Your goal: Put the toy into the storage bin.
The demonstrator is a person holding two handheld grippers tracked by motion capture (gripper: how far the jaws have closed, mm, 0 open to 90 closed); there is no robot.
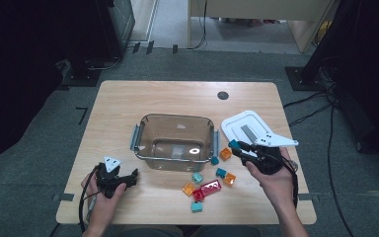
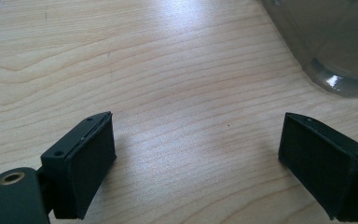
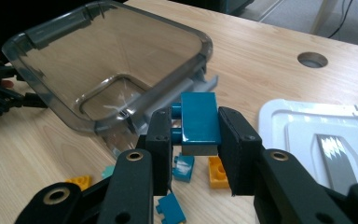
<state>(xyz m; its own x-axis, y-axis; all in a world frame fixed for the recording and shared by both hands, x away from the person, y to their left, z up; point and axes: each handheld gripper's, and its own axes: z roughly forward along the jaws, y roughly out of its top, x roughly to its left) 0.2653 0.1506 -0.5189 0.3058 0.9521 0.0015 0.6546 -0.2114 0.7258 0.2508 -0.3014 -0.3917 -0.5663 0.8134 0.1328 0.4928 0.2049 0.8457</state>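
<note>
Teal brick (image 3: pixel 198 122) is the piece in play: it sits clamped between the fingers (image 3: pixel 161 140) of the right gripper (image 1: pixel 240 148), lifted clear of the tabletop (image 1: pixel 128 98) just off the right rim of the clear plastic bin (image 1: pixel 150 122). Held by its flat sides with the studs pointing sideways, it looks ready to be carried over the rim and dropped inside, which I judge to be the step in hand.

That bin stands near the middle of the tabletop, nothing in it yet, its mouth open because the white lid (image 1: pixel 246 126) lies set aside toward the right edge, out of the way of loading.

Toward the front edge, the left gripper (image 1: pixel 128 177) rests low with its fingers (image 2: pixel 91 161) spread wide around bare wood, seemingly waiting its turn.

Between bin and front edge lie the loose bricks (image 1: pixel 211 187), orange, red and teal, scattered within easy reach of the right hand (image 1: pixel 276 182).
</note>
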